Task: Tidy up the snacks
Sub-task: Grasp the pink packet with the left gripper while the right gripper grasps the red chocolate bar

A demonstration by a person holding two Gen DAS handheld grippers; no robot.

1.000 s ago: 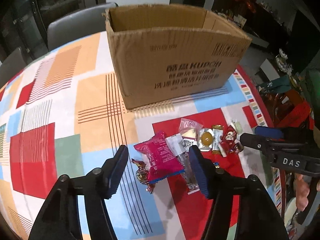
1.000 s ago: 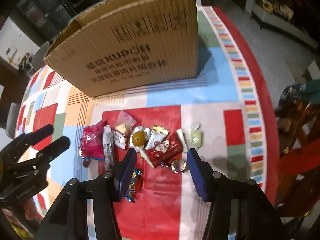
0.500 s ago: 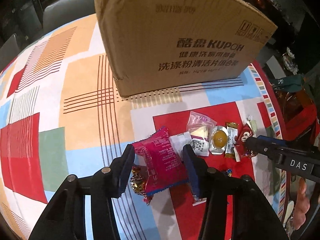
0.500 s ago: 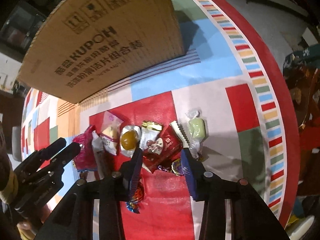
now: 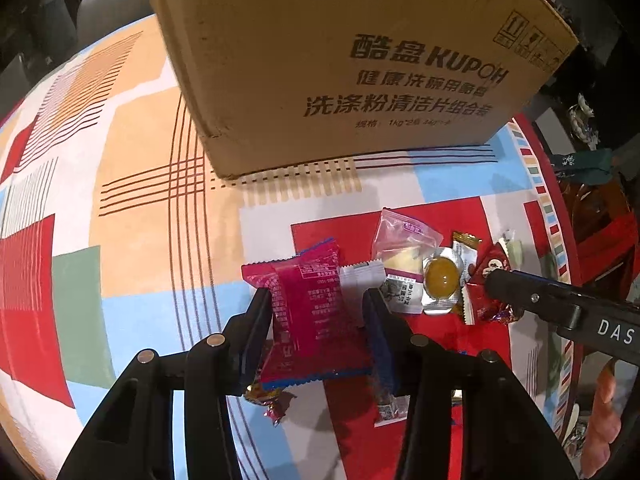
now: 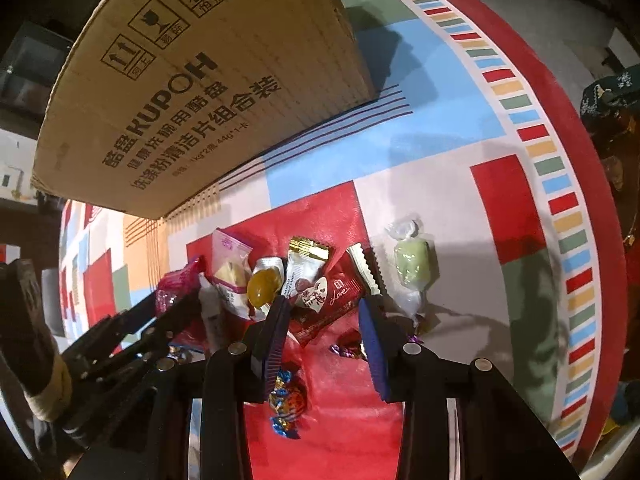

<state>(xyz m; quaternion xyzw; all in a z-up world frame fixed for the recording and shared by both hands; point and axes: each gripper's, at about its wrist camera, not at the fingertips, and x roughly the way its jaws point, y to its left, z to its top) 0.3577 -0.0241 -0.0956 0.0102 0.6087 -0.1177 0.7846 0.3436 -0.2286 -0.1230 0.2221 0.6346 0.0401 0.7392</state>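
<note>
From the left wrist view, the left gripper (image 5: 318, 312) has come down and forward since a second ago: the cardboard box (image 5: 360, 60) now fills the top of the picture and its opening is out of sight. Its jaws have narrowed and stand one on each side of the magenta snack packet (image 5: 312, 312), close against its edges; whether they already press it cannot be told. That packet lies flat on the tabletop (image 5: 132, 200), partly over a foil-wrapped candy (image 5: 272, 400). Off to the right the right gripper's finger (image 5: 532, 300) reaches in over the red wrapper (image 5: 494, 266).

Seen from the right wrist, the right gripper (image 6: 322, 318) has likewise dropped closer to the snacks. Its jaws are part open, holding nothing, and straddle the lower end of the red wrapper (image 6: 332, 300). A green candy (image 6: 412, 266) lies just right of them, a yellow jelly cup (image 6: 262, 288) just left
</note>
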